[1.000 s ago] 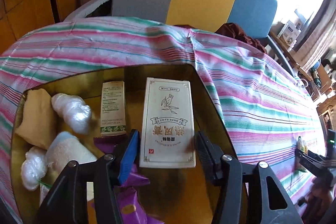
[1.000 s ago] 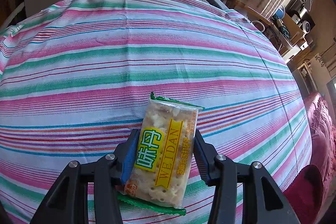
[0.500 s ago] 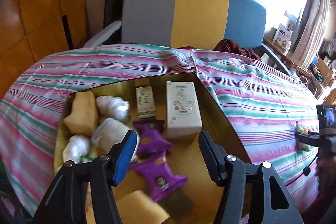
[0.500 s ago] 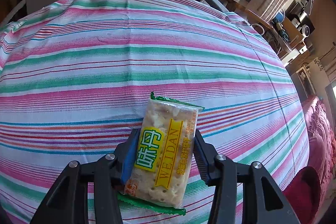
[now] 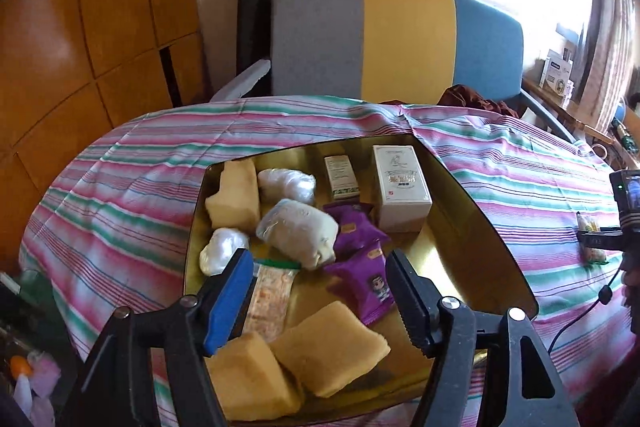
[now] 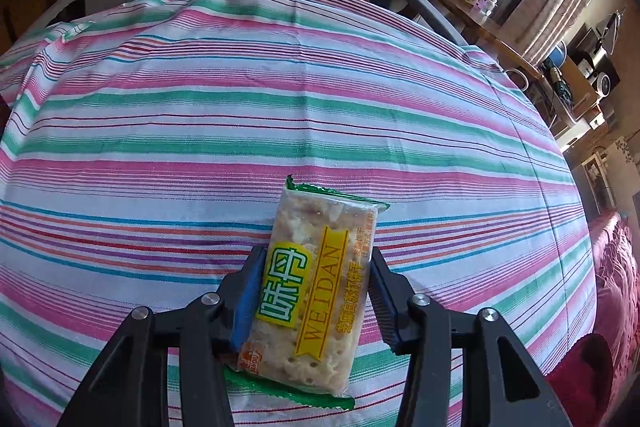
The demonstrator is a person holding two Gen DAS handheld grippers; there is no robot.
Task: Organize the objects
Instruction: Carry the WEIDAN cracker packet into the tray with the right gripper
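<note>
Left wrist view first, going left to right. There's a wood-panel wall (image 5: 80, 39) on the far left, then a chair (image 5: 396, 39) with grey, yellow and blue panels behind the table. The striped cloth (image 5: 132, 195) covers the whole table, and a gold tray (image 5: 472, 223) sits on it, pretty crowded.

In the tray: a tan sponge (image 5: 236, 195) at the left edge, two white wrapped bundles (image 5: 286, 183) (image 5: 222, 253) near it, a bigger wrapped roll (image 5: 300, 231) in the middle, a small box (image 5: 340, 177), then a white box (image 5: 402, 187) standing at the back right. Two purple packets (image 5: 368, 267) lie in front of the boxes, a cracker pack (image 5: 270, 297) lies flat by the blue pad, and two more sponges (image 5: 292, 371) sit nearest the camera.

The left gripper (image 5: 318, 301) hangs over the near end of the tray. Its jaws have just been opening and stand fairly wide, with nothing pinched between them.

Far right of that view you can just make out the right gripper (image 5: 600, 239) over the bare cloth, well apart from the tray; it's small and half cut off there.

In the right wrist view, the right gripper (image 6: 316, 303) is clamped narrow on a Weidan cracker packet (image 6: 316, 291), pads pressing both long sides. Looks like it's just above the cloth, hard to say if it touches. A shelf (image 6: 480, 15) with boxes stands at the right.
</note>
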